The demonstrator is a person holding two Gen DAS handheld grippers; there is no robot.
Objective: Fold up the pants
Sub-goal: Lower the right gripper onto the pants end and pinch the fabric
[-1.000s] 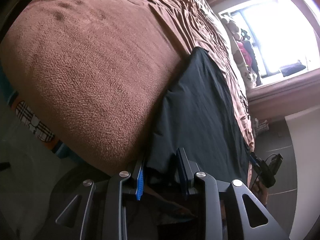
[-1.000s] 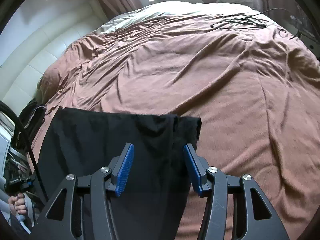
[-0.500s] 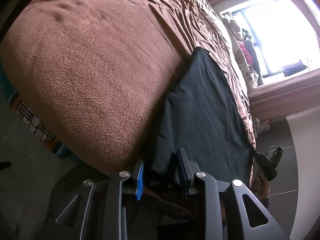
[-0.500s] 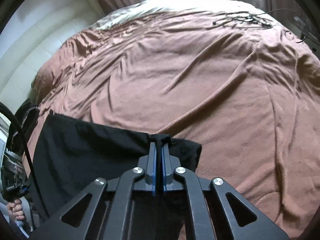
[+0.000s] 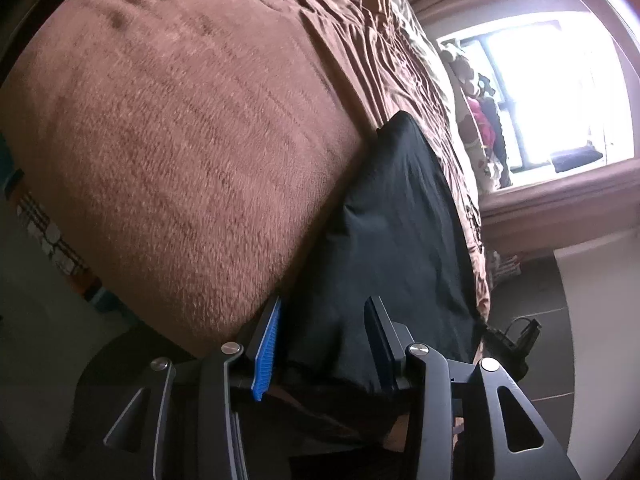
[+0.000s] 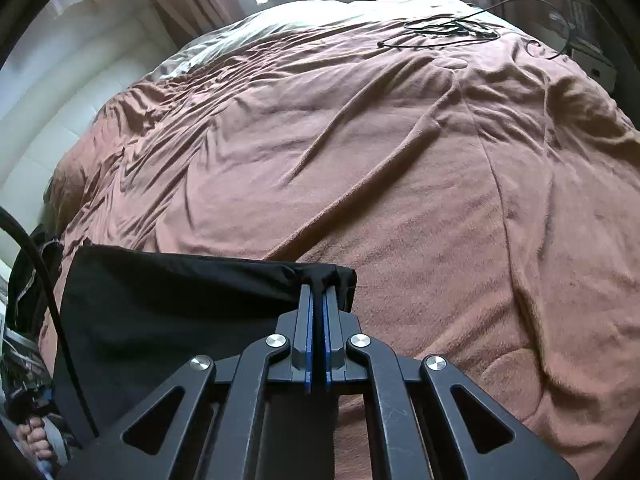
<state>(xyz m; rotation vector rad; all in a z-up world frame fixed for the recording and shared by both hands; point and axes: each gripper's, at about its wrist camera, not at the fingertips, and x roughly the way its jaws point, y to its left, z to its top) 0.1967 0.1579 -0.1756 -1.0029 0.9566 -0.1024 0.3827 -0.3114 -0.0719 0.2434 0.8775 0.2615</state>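
Black pants lie flat along the near edge of a brown blanket on a bed. My left gripper is at the pants' near end, where the cloth hangs over the bed edge. Its jaws are opening, and the cloth sits loosely between the blue pads. In the right wrist view the pants stretch away to the left. My right gripper is shut on their far right corner, which bunches up into a small peak between the pads.
The rumpled blanket spreads far ahead and to the right. A thin black cable lies coiled at its far side. Soft toys sit below a bright window. A hand shows at the lower left.
My right gripper went from open around the pants' corner to shut on it, pinching the cloth up. My left gripper's jaws have spread wider around the near edge.
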